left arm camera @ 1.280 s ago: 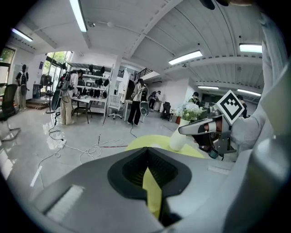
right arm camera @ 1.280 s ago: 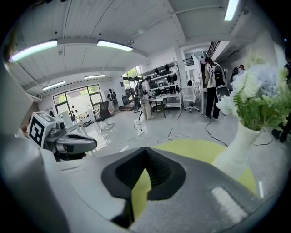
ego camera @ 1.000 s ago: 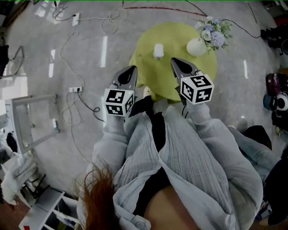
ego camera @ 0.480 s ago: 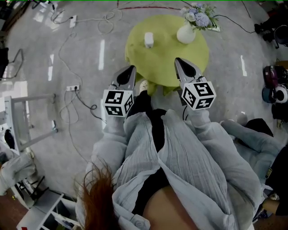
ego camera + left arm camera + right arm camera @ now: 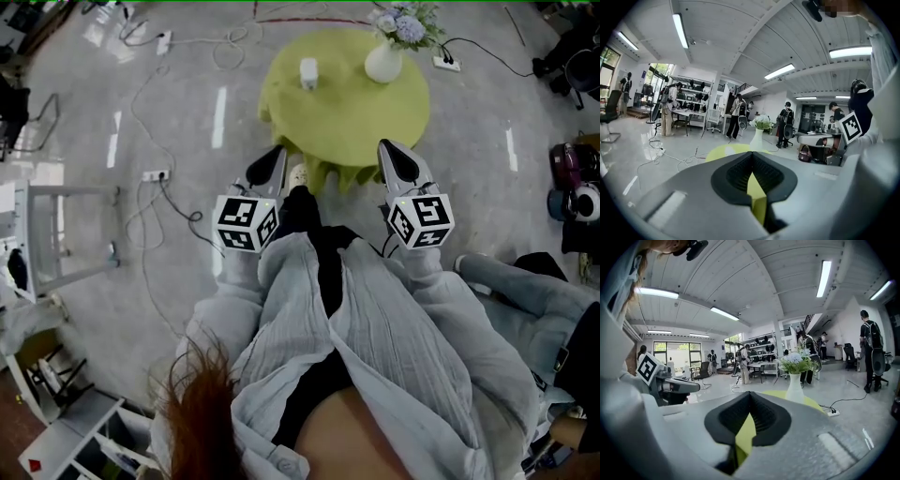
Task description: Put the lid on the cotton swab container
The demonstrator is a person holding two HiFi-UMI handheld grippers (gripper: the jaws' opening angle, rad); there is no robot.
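You held the left gripper (image 5: 277, 150) and right gripper (image 5: 389, 145) before your chest, both aimed at the round yellow table (image 5: 347, 122), jaws together, empty. Cotton swab container (image 5: 308, 73): on the table's far side, left of the flower vase (image 5: 382, 64); long axis too small to tell.

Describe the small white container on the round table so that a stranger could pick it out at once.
Start at the round yellow-green table. Two white things stand on its far side: to the right a vase of flowers, to the left the cotton swab container. The container is the smaller, boxy one, with nothing rising from its top.
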